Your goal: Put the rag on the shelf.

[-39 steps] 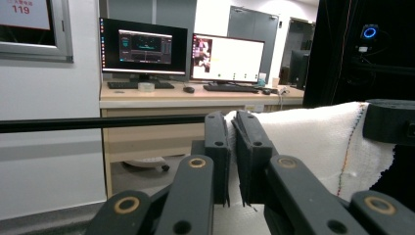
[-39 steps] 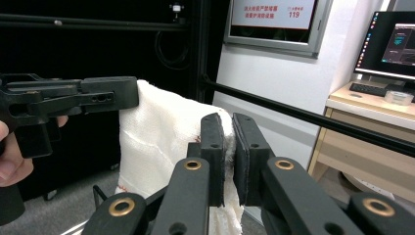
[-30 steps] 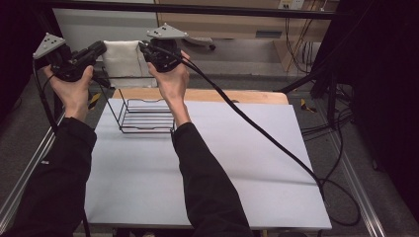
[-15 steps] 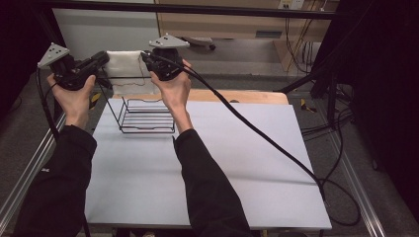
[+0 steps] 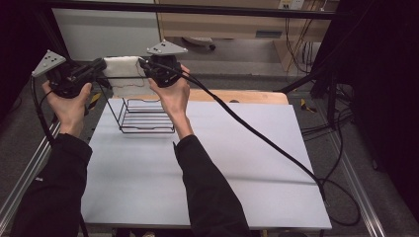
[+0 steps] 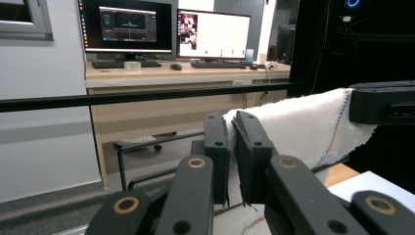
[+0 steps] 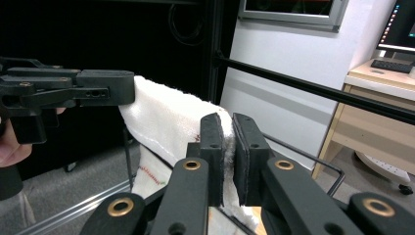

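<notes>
A white towel with a coloured stitched edge hangs stretched between my two grippers, above the far left of the table. My left gripper is shut on its left end and my right gripper on its right end. In the left gripper view the jaws pinch the towel's edge, with the right gripper beyond. In the right gripper view the jaws clamp the cloth, and the left gripper holds the far end. A black wire rack stands on the table just below the towel.
The white table stretches right and toward me. A wooden board lies along its far edge. The right gripper's cable trails across the table to the right. A black frame bar runs past the table, with a desk and monitors behind.
Both hands have come down a little toward the wire rack with the towel still stretched between them, the left hand more than the right.
</notes>
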